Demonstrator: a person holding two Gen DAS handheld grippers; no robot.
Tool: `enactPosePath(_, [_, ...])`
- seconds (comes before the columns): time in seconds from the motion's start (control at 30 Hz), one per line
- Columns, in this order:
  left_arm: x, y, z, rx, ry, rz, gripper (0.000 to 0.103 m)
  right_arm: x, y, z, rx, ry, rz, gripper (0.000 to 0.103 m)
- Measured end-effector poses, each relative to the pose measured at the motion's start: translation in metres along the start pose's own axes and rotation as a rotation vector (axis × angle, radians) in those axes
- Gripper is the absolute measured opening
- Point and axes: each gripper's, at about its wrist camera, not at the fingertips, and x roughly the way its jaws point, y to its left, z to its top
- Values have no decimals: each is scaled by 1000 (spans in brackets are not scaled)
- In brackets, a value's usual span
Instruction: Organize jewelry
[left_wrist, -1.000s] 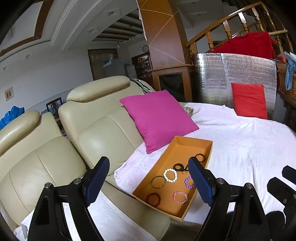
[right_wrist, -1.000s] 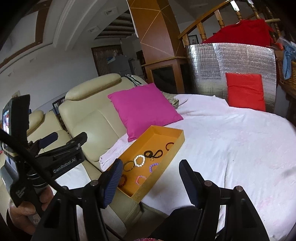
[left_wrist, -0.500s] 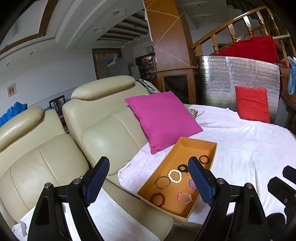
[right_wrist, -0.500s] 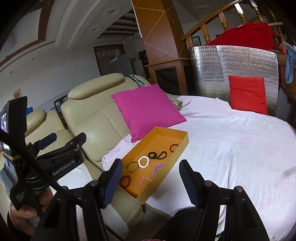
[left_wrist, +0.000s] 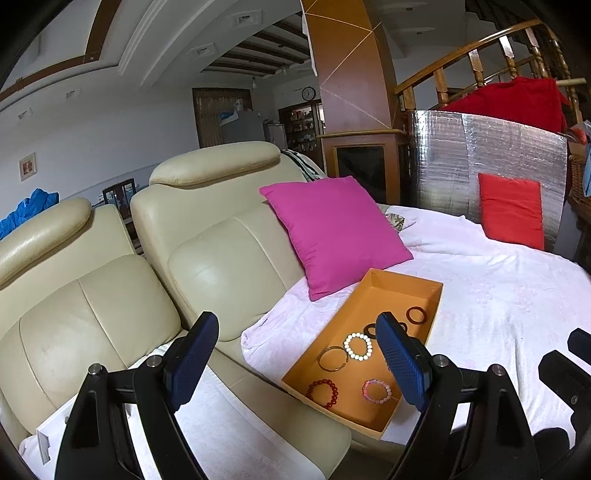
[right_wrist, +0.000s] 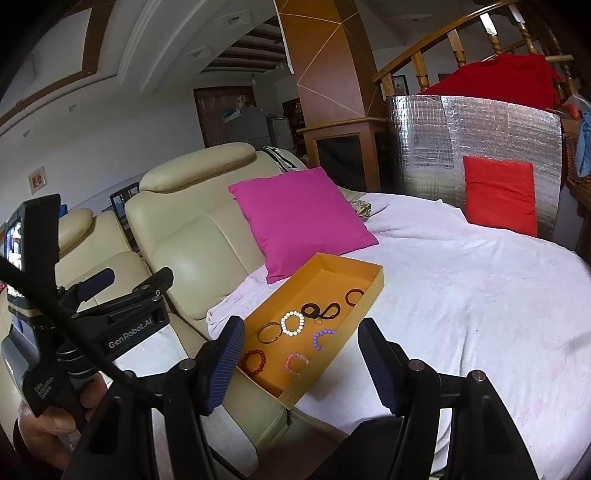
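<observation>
Left to right, right wrist view: a hand (right_wrist: 55, 417) at the far left grips the left gripper's handle; the handle body reads "GenRobot.AI", and a smaller label lower down is too small to read. Left gripper (left_wrist: 295, 362) has its jaws wide apart, nothing between the pads, hanging over the cream leather sofa (left_wrist: 207, 266) seat edge. A white cloth (left_wrist: 229, 435) covers the seat below it.

Next comes the orange tray (right_wrist: 373, 291), a shallow rectangular cardboard box, open top, lying on the white blanket (right_wrist: 480, 295) just beside the sofa, its near corner at the blanket's edge. A magenta cushion (right_wrist: 299, 218) leans against the sofa back right behind the tray's far end.

Inside the tray, loose and apart from each other:
- dark red bead bracelet (right_wrist: 254, 362), near left corner
- pink bead bracelet (right_wrist: 296, 363), near end
- thin brown bangle (right_wrist: 269, 331)
- white bead bracelet (right_wrist: 292, 323), middle
- purple bead bracelet (right_wrist: 322, 339)
- black loop pieces (right_wrist: 321, 311), two touching
- dark brown ring bangle (right_wrist: 354, 297), far end

Right gripper (right_wrist: 299, 363) has its jaws apart and empty, held in front of the tray's near end, not touching it.

Far right: red cushion (right_wrist: 500, 195) propped on a silver foil panel (right_wrist: 476, 136).
</observation>
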Motion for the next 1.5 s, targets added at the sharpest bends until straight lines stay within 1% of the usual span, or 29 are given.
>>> enactPosePath(0.23, [4, 3, -2, 4, 2, 7, 87, 5, 0, 1, 7, 8, 0, 68])
enactPosePath(0.9, [10, 5, -5, 9, 13, -3, 87, 12, 3, 3, 5, 16, -5, 68])
enactPosePath(1.17, [20, 10, -5, 19, 20, 1, 87, 29, 6, 9, -11, 18, -14, 68])
enactPosePath(1.5, [41, 6, -1, 25, 46, 17, 87, 60, 3, 17, -36, 35, -15, 68])
